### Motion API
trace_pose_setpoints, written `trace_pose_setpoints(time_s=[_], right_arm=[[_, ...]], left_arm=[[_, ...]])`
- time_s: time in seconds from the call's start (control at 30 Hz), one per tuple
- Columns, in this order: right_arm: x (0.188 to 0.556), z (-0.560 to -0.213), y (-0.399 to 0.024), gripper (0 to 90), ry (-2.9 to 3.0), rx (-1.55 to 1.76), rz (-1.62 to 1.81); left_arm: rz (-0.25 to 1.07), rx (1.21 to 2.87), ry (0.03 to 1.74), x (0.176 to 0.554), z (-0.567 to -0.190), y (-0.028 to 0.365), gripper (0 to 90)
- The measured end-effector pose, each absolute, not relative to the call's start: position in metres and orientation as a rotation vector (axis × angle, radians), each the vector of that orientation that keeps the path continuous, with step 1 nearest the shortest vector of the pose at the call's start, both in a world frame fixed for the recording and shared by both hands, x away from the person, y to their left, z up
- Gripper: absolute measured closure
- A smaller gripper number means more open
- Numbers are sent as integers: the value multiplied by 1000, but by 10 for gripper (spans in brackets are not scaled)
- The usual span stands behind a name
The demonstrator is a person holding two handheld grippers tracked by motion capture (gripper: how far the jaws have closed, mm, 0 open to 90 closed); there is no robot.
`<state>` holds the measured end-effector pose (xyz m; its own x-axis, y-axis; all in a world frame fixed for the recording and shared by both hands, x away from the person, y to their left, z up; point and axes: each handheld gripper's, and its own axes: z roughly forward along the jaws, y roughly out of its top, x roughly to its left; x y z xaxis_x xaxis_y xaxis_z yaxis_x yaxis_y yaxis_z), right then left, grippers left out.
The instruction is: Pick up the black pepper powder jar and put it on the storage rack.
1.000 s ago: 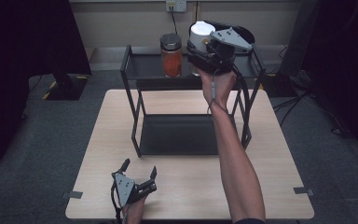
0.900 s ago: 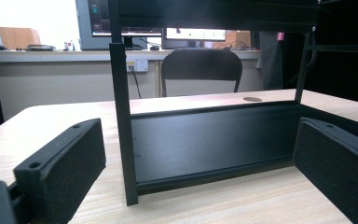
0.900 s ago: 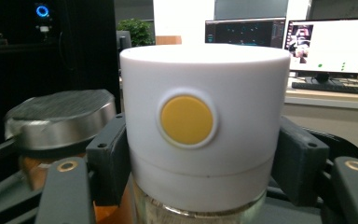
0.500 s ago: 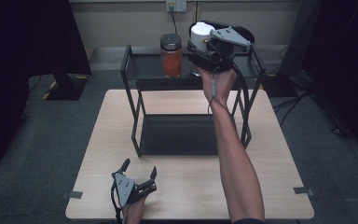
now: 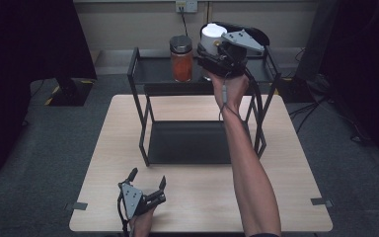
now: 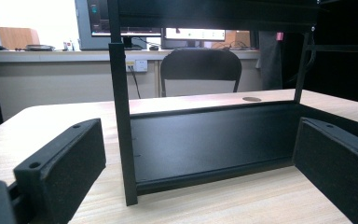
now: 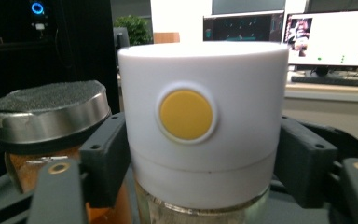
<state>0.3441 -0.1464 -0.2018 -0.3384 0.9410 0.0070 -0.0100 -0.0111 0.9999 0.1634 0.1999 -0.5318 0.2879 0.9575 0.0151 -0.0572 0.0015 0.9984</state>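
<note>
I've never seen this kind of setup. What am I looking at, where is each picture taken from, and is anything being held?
A person works at a table, holding a hand-held two-jaw gripper in each hand. The high view looks down from above the person's side. Each of the other two views comes from a camera riding on one gripper, looking along its black jaws.

On the table stands a black two-shelf rack. Its top shelf carries an orange-filled jar with a metal lid and a white-capped jar.

The right gripper is up at that shelf. Its jaws have just been opening with the white cap between them, so it seems to be letting go. The left gripper waits open near the table's front edge, holding nothing.
</note>
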Motion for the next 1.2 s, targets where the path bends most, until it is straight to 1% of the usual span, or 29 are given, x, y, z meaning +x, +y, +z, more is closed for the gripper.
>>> trace_pose_setpoints(time_s=[0.03,0.2,0.27,0.73,1.2], right_arm=[[342,-204,-145,203,1428,1013,1467],[333,-213,-142,29,1368,976,1474],[331,-215,-143,0,1367,968,1474],[311,-232,-154,0,1340,937,1513],[288,-256,-168,0,1319,900,1571]], left_arm=[[1022,1297,949,163,-532,200,18],[1021,1294,949,163,-532,200,18],[1022,1295,949,163,-532,200,18],[1022,1296,949,163,-532,200,18],[1023,1295,951,163,-532,199,18]])
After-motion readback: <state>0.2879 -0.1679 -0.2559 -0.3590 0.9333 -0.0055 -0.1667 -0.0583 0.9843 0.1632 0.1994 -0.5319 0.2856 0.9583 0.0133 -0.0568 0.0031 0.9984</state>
